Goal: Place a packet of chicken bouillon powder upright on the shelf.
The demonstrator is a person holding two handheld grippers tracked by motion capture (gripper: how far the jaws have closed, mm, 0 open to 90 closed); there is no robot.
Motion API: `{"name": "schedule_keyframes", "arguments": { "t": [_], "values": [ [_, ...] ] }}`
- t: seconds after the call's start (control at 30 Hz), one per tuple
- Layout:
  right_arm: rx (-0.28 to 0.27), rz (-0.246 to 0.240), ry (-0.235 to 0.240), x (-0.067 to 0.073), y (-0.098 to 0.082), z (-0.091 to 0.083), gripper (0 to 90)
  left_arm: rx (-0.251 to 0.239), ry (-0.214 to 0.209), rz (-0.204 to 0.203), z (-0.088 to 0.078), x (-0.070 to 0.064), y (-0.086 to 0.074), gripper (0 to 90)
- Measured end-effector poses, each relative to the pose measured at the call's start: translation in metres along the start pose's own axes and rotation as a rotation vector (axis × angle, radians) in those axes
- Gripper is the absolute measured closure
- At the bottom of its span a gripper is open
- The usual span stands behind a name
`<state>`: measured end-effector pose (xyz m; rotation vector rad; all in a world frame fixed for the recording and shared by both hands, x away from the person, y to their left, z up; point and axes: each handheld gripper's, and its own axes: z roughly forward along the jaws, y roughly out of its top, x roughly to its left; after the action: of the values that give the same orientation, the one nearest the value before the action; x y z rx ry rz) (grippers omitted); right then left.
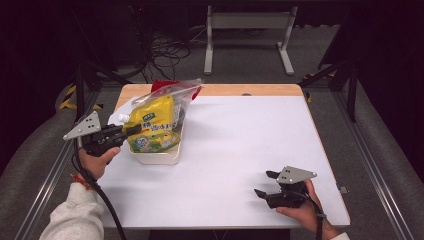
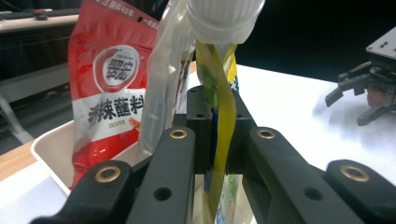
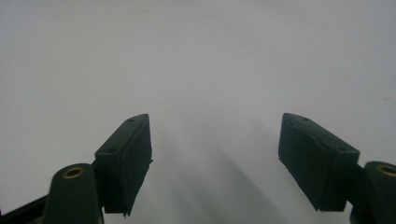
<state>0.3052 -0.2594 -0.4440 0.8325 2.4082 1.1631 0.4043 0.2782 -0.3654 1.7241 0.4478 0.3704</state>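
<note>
A yellow spouted pouch (image 1: pixel 152 125) stands in a white tray (image 1: pixel 159 157) at the table's left. My left gripper (image 1: pixel 136 130) comes at it from the left and is shut on the pouch's side seam. In the left gripper view the pads clamp the yellow pouch (image 2: pixel 227 107) just below its white cap (image 2: pixel 224 18). Behind it in the tray are a red snack pouch (image 2: pixel 112 93) and a clear plastic bag (image 2: pixel 163 84). My right gripper (image 1: pixel 264 184) rests low at the table's front right, open, with nothing between its jaws (image 3: pixel 215 149).
The white table top (image 1: pixel 240 140) stretches between the tray and the right gripper, with a wooden strip (image 1: pixel 250 90) along its far edge. Metal rails run along both sides. A white frame and cables lie on the floor beyond the table.
</note>
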Motion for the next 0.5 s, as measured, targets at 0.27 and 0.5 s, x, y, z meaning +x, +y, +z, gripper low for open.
{"name": "schedule_keyframes", "arguments": {
  "t": [0.27, 0.5],
  "values": [
    [-0.003, -0.001, 0.006, 0.0006, 0.0006, 0.0002, 25.4, -0.017, 0.040, -0.046, 0.0021, 0.0027, -0.0040, 72.9],
    [0.002, 0.001, 0.015, 0.0005, 0.0007, 0.0011, 25.2, -0.003, 0.050, -0.017, -0.0010, 0.0008, -0.0014, 78.8]
  ]
}}
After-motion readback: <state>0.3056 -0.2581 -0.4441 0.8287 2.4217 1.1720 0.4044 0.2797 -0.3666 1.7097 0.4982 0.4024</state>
